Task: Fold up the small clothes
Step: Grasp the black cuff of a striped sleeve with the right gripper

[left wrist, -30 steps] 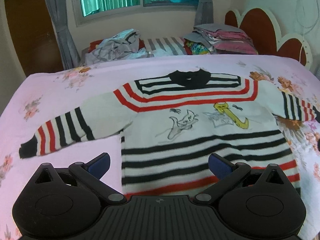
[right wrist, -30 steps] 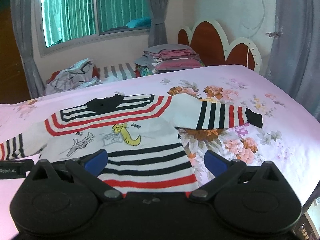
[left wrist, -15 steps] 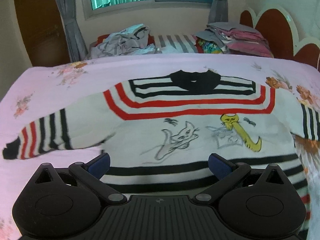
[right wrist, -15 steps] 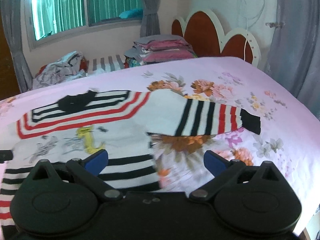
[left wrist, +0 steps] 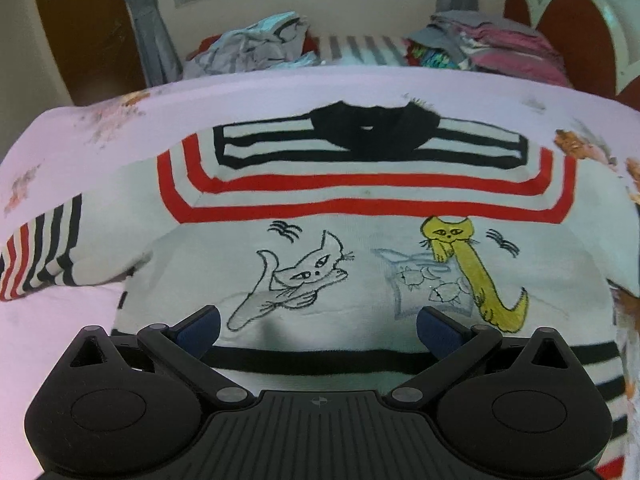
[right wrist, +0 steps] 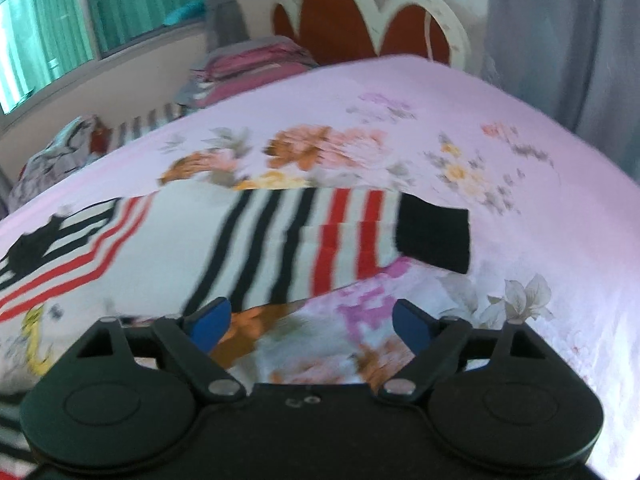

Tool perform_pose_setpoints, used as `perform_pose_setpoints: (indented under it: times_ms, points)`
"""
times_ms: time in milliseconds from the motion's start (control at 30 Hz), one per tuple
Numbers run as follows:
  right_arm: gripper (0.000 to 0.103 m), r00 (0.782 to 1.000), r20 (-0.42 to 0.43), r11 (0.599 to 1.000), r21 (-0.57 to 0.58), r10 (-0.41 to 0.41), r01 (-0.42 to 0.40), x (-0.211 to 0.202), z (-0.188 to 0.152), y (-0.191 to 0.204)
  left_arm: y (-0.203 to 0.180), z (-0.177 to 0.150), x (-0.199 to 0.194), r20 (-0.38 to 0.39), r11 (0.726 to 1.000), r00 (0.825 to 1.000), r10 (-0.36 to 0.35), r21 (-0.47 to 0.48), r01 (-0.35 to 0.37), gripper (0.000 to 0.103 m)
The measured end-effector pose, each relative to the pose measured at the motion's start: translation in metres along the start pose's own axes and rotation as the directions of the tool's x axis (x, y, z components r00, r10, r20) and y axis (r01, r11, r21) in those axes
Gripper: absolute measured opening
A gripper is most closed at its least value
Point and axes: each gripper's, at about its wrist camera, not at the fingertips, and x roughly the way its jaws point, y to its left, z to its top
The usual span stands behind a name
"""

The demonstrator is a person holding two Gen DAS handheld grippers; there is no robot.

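- Left wrist view, far left edge: one sleeve of the sweater runs out of frame, banded black and red, lying flat on the pink floral bedsheet.
- Centre of that view: sweater spread front-up, filling most of the frame. Black collar toward the top, red and black bands below it, then a white cat drawing and, to its right, a yellow cat drawing.
- Bottom of the same view: left gripper over the sweater's lower chest, jaws spread wide, nothing between the blue pads. Contact with the cloth cannot be told.
- Upper band: crumpled grey clothes at upper left, folded pile at upper right, red headboard at far right.
- Right wrist view, blurred: collar at left edge; the other sleeve crosses mid-frame, its black cuff to the right of centre.
- Bottom of that view: right gripper jaws spread wide, empty, above the sheet just below the sleeve.
- Right edge: grey curtain.
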Motion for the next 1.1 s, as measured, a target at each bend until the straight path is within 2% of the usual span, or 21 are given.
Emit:
perform_pose_setpoints:
  times_ms: [233,367,467,567,600,633,667,733,867,967,1100]
  points:
    - [0.084,0.999,-0.051,0.998,0.066,-0.017,0.020,0.048,0.018,-0.025,-0.009,-0.002,0.020,-0.049,1.000,0.999,0.012,0.020,-0.011,0.103]
    - [0.080,0.997,-0.071,0.992,0.124,0.001,0.008,0.067,0.023,-0.035,0.002,-0.001,0.016,-0.021,0.997,0.997,-0.069,-0.027,0.069,0.103]
    - [0.063,0.997,-0.073,0.982,0.189,0.018,-0.004,0.078,0.025,-0.043,0.010,0.002,0.018,-0.038,0.993,0.995,-0.097,-0.065,0.094,0.103]
    - [0.042,0.999,-0.048,0.976,0.219,0.014,-0.003,0.080,0.028,-0.047,0.013,0.005,0.021,-0.054,0.998,0.997,-0.058,-0.036,0.056,0.103]
    - [0.031,0.999,-0.037,0.974,0.228,0.015,-0.006,0.080,0.030,-0.048,0.013,0.006,0.023,-0.071,0.998,0.996,-0.058,-0.020,0.057,0.103]
    - [0.024,1.000,-0.024,0.972,0.233,0.013,-0.007,0.079,0.031,-0.047,0.013,0.007,0.024,-0.089,0.998,0.994,-0.061,-0.011,0.060,0.103]
    - [0.022,1.000,-0.011,0.973,0.233,0.014,-0.011,0.077,0.033,-0.046,0.014,0.007,0.026,-0.103,0.998,0.993,-0.061,-0.007,0.061,0.103]
    - [0.014,1.000,0.019,0.976,0.216,0.011,-0.015,0.072,0.036,-0.042,0.014,0.008,0.030,-0.141,0.999,0.989,-0.047,0.000,0.047,0.103]
    - [0.010,0.996,0.081,0.987,0.156,0.029,-0.042,0.057,0.043,-0.024,0.019,0.007,0.032,-0.157,0.999,0.986,-0.050,-0.003,0.050,0.103]
    - [0.009,0.988,0.131,0.992,0.092,0.077,-0.090,0.042,0.050,0.001,0.021,0.006,0.032,-0.178,0.996,0.981,-0.080,0.019,0.084,0.103]
    - [0.009,0.968,0.183,0.985,-0.024,0.171,-0.170,0.022,0.055,0.054,0.032,0.008,0.018,-0.091,0.994,0.990,-0.104,0.028,0.107,0.103]
